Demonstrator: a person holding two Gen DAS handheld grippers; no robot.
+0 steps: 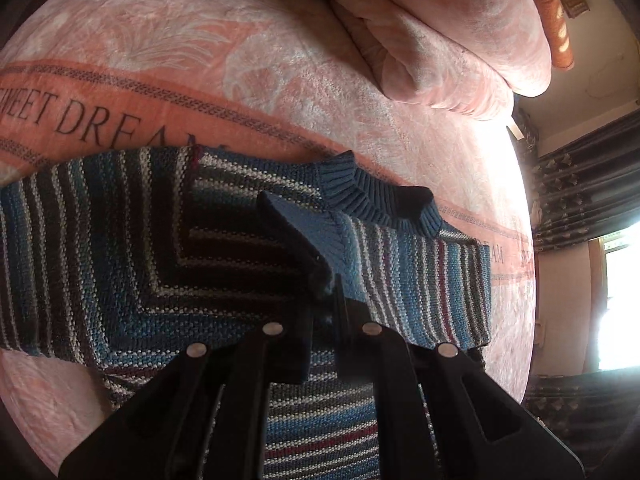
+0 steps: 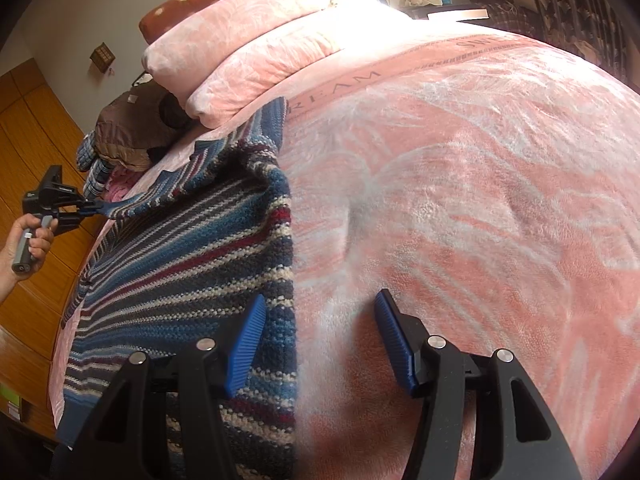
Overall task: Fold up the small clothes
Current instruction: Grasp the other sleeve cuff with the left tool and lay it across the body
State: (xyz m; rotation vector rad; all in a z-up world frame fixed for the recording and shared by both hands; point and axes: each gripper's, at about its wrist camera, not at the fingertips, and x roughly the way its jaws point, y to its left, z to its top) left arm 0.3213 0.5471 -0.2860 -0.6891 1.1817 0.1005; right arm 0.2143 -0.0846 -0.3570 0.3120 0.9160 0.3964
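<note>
Left wrist view: your left gripper (image 1: 326, 280) is clamped on the blue ribbed cuff (image 1: 316, 236) of the striped knit sweater (image 1: 160, 248), with the sleeve drawn across the chest toward the ribbed collar (image 1: 376, 200). The sweater lies flat on the pink "Sweet Dream" blanket (image 1: 240, 80), well short of the folded pink quilts (image 1: 440, 40) at the bed's far edge. If you let go while the cuff hangs in the air, the sleeve will likely flop back or bunch.

Right wrist view: your right gripper (image 2: 320, 344) has its jaws spread wide and empty, one blue pad (image 2: 246, 344) over the sweater's side edge, the other over bare blanket. Closing here could pinch the plush blanket along with the knit and drag both. Your hand (image 2: 28, 236) with the left gripper (image 2: 86, 206) shows at the bed's left edge.
</note>
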